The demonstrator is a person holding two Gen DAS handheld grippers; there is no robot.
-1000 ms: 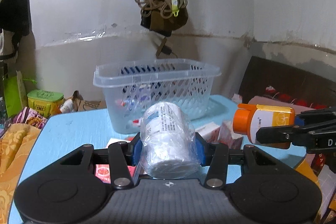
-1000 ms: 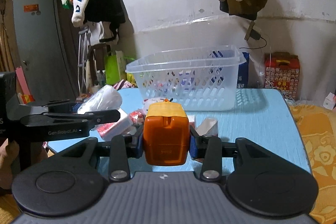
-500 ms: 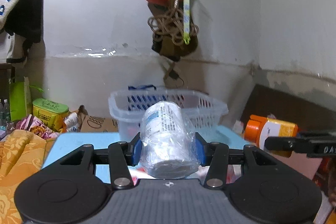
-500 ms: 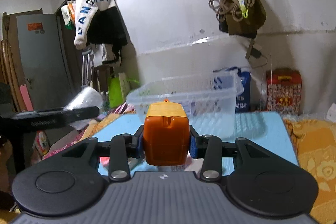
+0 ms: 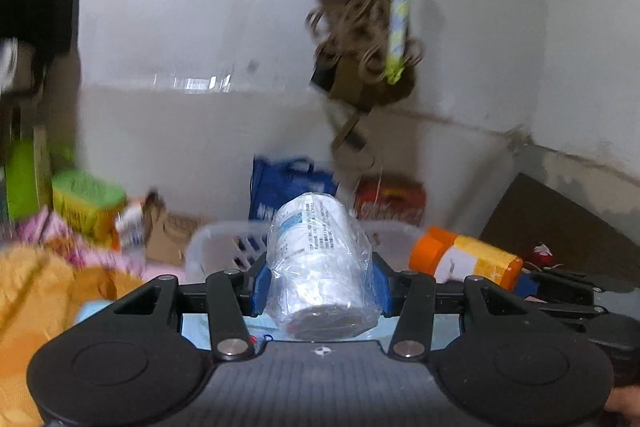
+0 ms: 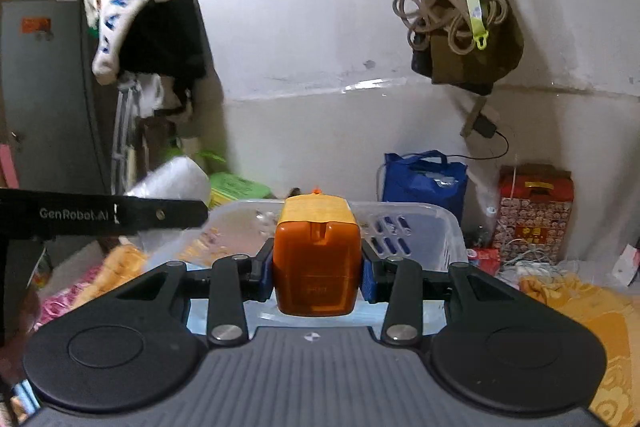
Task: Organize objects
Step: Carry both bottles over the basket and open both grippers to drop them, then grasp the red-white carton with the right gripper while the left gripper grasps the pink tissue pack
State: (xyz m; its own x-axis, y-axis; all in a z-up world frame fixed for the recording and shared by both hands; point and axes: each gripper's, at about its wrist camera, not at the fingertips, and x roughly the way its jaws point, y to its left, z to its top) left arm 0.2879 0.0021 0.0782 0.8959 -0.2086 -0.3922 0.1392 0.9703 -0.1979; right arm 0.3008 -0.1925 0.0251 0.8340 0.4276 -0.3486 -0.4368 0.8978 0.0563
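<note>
My left gripper [image 5: 320, 277] is shut on a white bottle wrapped in clear plastic [image 5: 320, 267], held in the air. My right gripper [image 6: 316, 267] is shut on an orange-capped bottle [image 6: 314, 267], also in the air; it shows at the right of the left wrist view [image 5: 464, 259]. A clear plastic basket [image 6: 432, 227] stands just beyond and below both bottles; its rim also shows in the left wrist view [image 5: 216, 239]. The left gripper with its wrapped bottle [image 6: 172, 183] shows at the left of the right wrist view.
A blue bag [image 6: 424, 179] and a red patterned box [image 6: 532, 211] stand against the white wall behind the basket. A green box [image 5: 86, 203] sits at the left. Yellow cloth [image 6: 580, 307] lies at the right. Bags and rope [image 6: 460, 27] hang on the wall above.
Both grippers have risen and tilted upward with their bottles; the basket and blue table have dropped low in both views. The holds are unchanged.
</note>
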